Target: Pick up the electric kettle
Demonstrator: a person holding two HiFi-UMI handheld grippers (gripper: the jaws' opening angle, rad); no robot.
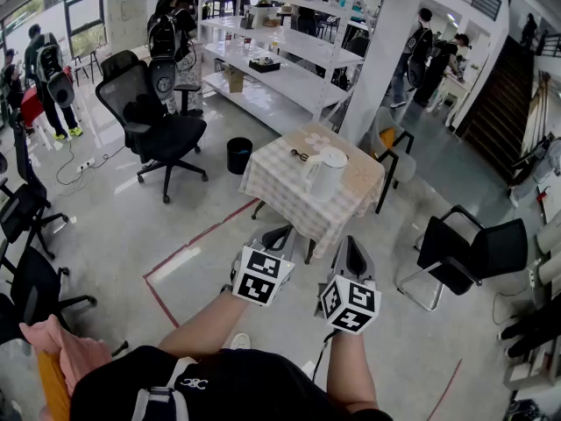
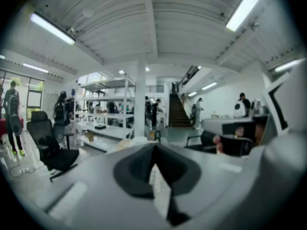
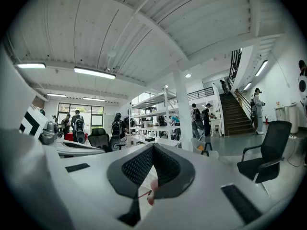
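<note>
Standing well back from the table [image 1: 279, 182], the person holds both tools out level towards it. The left gripper [image 1: 280, 233] is clenched with nothing in it, its jaws meeting at the tip in the left gripper view, and the right gripper [image 1: 353, 246] is likewise closed and empty. The electric kettle [image 1: 327, 172] stands upright on the table's checked cloth, towards the far right part of the top, well apart from either tool.

The step in hand looks like the approach. To do it well, the person would probably need to walk up to the table first, then part the jaws of one gripper before reaching in, since closed jaws would only push the kettle along the cloth. The handle seems to sit on the kettle's left side. Closing on it squarely there should keep the body from swinging as it lifts.

Counted: one kettle, one table, two grippers, one small dark object [image 1: 300, 155] on the table just left of the kettle, and one black bin [image 1: 238, 155] on the floor left of the table.
</note>
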